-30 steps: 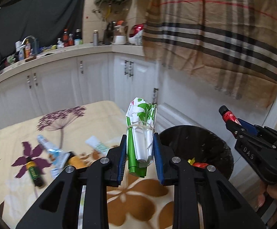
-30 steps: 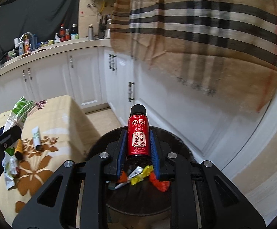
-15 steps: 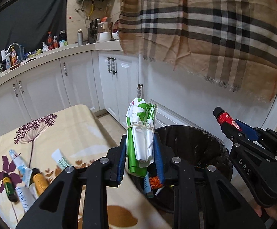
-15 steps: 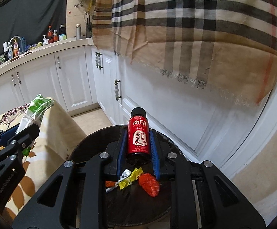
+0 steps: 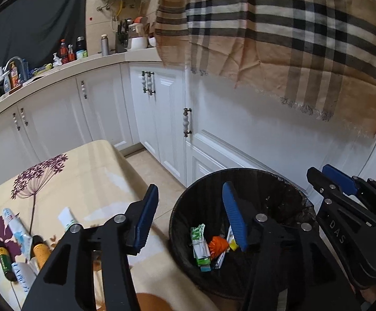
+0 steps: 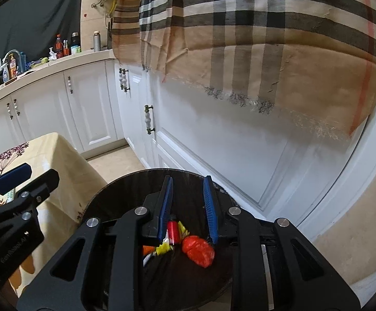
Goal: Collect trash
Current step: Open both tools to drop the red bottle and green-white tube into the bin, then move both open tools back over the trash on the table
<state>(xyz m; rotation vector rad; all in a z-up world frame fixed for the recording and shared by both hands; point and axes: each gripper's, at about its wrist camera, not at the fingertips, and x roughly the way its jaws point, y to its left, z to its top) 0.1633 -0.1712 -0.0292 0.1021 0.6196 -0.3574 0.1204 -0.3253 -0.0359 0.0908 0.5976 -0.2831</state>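
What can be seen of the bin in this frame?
The bin is round, black and open-topped, with dark, seemingly ribbed walls. It stands upright on the tile floor between the table and the cabinets. Inside lie a green-white wrapper, orange and yellow scraps and a red bottle. Both open grippers hover above it.

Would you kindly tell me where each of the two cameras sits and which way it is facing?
Left wrist: on the left gripper, looking forward and down over the table edge and black trash bin; its open fingers show, with the right gripper at right.
Right wrist: on the right gripper, looking down into the bin; its open fingers show, with the left gripper at left.
Shared: the bin, table, white cabinets and plaid cloth.
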